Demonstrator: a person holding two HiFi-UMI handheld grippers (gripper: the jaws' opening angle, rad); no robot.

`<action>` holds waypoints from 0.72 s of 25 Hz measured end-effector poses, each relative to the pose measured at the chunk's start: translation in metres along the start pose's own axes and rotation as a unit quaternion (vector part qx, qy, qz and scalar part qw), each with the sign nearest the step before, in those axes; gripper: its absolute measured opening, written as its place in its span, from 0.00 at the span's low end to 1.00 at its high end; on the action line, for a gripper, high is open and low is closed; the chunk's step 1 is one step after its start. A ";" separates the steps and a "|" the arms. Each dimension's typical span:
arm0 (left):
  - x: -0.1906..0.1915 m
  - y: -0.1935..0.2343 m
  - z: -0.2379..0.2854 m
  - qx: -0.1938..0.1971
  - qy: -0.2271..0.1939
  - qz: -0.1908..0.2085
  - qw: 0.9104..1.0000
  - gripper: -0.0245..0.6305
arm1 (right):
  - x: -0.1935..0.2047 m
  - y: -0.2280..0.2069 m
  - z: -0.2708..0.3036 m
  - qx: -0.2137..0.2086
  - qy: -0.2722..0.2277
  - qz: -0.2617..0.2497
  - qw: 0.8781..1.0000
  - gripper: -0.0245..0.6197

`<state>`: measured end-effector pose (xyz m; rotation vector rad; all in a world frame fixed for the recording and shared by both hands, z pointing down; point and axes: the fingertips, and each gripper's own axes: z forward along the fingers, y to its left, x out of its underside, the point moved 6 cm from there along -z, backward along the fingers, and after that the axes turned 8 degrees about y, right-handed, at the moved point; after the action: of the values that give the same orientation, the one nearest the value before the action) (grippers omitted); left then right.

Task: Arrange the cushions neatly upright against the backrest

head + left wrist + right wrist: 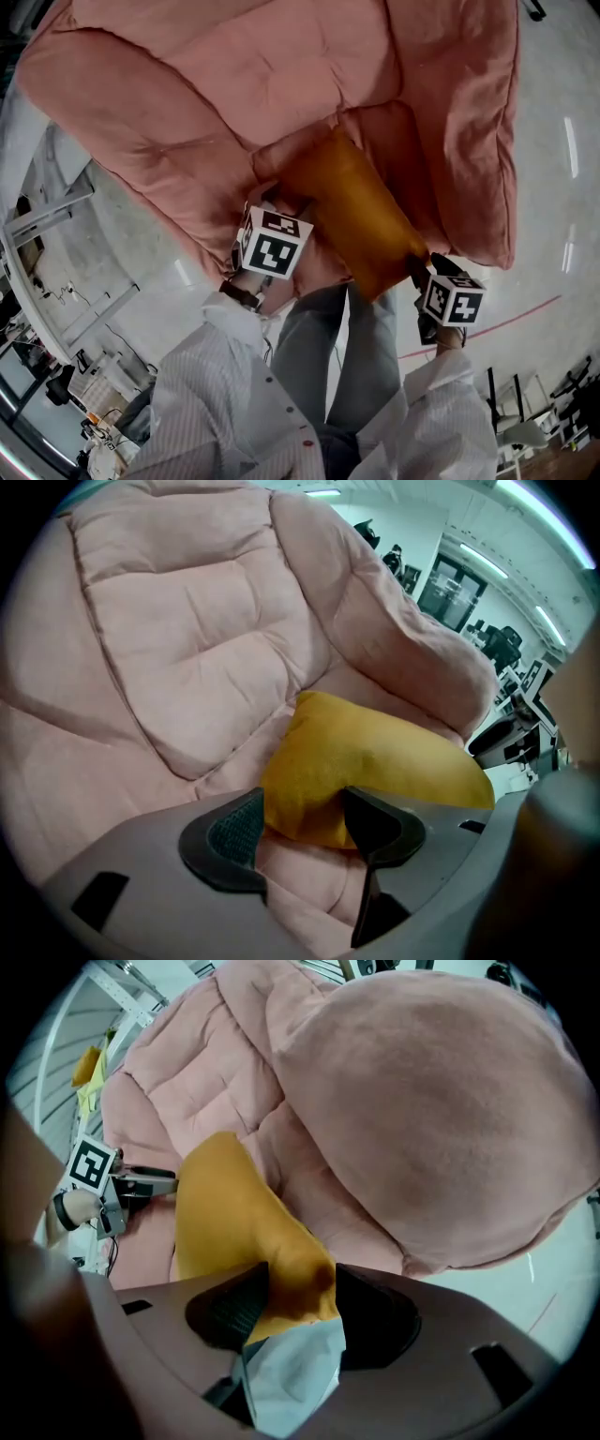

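Note:
A mustard-yellow cushion [352, 211] lies tilted on the seat of a big pink padded armchair [281, 66], its far end toward the backrest. My left gripper [279, 204] is at the cushion's left near corner. In the left gripper view that corner [309, 799] sits between the widely spread jaws of the left gripper [305, 829]. My right gripper [422, 265] is at the cushion's right near corner. In the right gripper view the jaws of the right gripper [300, 1302] stand apart with the corner [295, 1283] filling the gap.
The armchair's puffy right arm [422, 1101] rises beside the cushion. The person's grey trousers [342, 356] stand close to the seat's front edge. Grey floor with a red line [506, 323] lies to the right, metal frames [47, 220] and clutter to the left.

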<state>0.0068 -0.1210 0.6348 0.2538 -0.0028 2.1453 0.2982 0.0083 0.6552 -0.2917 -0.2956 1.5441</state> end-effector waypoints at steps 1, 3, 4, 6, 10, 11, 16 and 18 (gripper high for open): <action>0.000 0.000 0.002 -0.002 0.004 0.001 1.000 0.44 | 0.000 0.001 0.002 0.001 0.005 -0.005 1.000 0.33; 0.000 0.001 0.007 -0.004 0.012 -0.001 1.000 0.44 | -0.001 0.003 0.008 0.000 0.011 -0.011 1.000 0.32; 0.000 0.002 0.009 -0.004 0.017 -0.004 1.000 0.44 | -0.001 0.005 0.010 0.001 0.014 -0.014 1.000 0.32; 0.000 0.002 0.013 -0.005 0.025 -0.010 1.000 0.43 | -0.002 0.006 0.011 0.002 0.017 -0.020 1.000 0.32; -0.002 -0.005 0.016 -0.004 0.026 -0.012 1.000 0.40 | -0.001 0.005 0.010 0.001 0.016 -0.023 1.000 0.32; -0.002 -0.005 0.016 -0.002 0.024 -0.013 1.000 0.39 | -0.001 0.006 0.010 -0.001 0.016 -0.022 1.000 0.30; 0.002 0.002 0.019 0.013 0.026 -0.021 0.999 0.30 | -0.004 0.020 0.017 -0.007 0.015 -0.025 1.000 0.19; 0.001 0.000 0.022 0.017 0.027 -0.020 0.999 0.25 | -0.004 0.020 0.018 -0.002 0.013 -0.031 0.999 0.13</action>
<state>0.0102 -0.1224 0.6563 0.2139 0.0694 2.1135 0.2728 0.0041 0.6650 -0.3030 -0.2861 1.4773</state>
